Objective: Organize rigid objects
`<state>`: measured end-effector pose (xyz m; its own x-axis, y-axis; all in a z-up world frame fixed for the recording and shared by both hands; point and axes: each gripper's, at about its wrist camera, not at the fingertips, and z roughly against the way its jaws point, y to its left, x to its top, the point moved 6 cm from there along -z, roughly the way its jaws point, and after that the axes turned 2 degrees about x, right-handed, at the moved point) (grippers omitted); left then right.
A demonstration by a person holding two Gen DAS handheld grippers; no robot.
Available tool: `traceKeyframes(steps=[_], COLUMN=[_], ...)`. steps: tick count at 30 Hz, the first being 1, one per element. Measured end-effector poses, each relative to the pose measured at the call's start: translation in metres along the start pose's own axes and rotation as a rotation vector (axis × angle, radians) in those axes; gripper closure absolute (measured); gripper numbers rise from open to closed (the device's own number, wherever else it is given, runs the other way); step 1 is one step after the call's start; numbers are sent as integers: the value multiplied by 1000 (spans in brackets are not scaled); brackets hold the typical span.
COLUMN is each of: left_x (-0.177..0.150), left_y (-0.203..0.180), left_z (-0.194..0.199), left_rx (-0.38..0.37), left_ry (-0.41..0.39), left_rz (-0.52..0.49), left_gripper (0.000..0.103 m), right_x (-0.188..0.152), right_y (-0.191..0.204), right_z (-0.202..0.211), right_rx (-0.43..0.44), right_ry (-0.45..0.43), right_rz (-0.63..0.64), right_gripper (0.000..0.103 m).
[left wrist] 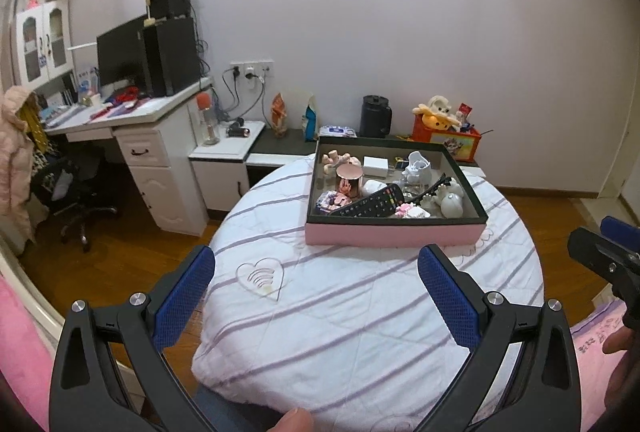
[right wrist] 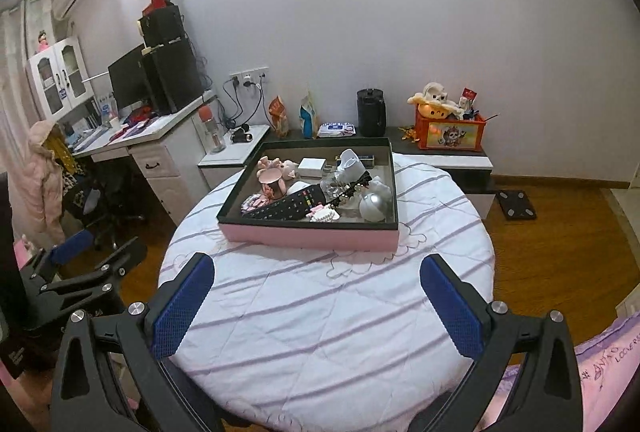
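Observation:
A pink box with a dark rim [left wrist: 394, 235] [right wrist: 312, 237] sits at the far side of a round table covered in a white striped cloth [left wrist: 360, 312] [right wrist: 328, 312]. It holds a black remote [left wrist: 370, 207] [right wrist: 286, 207], a pink cup [left wrist: 349, 181] [right wrist: 272, 182], a white box [left wrist: 376, 166] [right wrist: 312, 165], a silver ball [right wrist: 374, 207] and other small items. My left gripper [left wrist: 316, 286] is open and empty above the near cloth. My right gripper [right wrist: 317, 286] is open and empty too, short of the box.
A white desk with monitor and speakers [left wrist: 152, 60] stands at the left, with an office chair [left wrist: 80, 192]. A low shelf along the wall carries a black kettle [left wrist: 375, 116] and an orange toy box [left wrist: 446, 136]. Wooden floor [right wrist: 560, 232] surrounds the table.

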<state>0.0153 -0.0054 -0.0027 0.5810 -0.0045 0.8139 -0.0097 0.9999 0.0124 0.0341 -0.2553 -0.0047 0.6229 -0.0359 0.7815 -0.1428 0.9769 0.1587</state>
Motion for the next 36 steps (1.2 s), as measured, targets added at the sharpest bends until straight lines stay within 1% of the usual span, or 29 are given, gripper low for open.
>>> traceKeyframes(steps=[6,11,15,25,36], left_x=[-10,-15,-16,-21,-21], left_y=[-8,-7,-5,3,4], left_z=[36,59,72,85,89], left_rx=[-2,-3,17,29,32], left_ry=[-19,-32,-50,-48,-53], left_rz=[-14,5,1,12,12], left_gripper=[0,0,0,0,0], right_x=[-16,-25,-29,-32,-30], right_y=[2,4,6,17,25], right_z=[26,37,46,61,63], right_rx=[-16,-22,-18,-9,-3], right_ry=[-16,-16,-29,-51,-59], right_rz=[-3,5,4,17,35], right_gripper=[0,0,0,0,0])
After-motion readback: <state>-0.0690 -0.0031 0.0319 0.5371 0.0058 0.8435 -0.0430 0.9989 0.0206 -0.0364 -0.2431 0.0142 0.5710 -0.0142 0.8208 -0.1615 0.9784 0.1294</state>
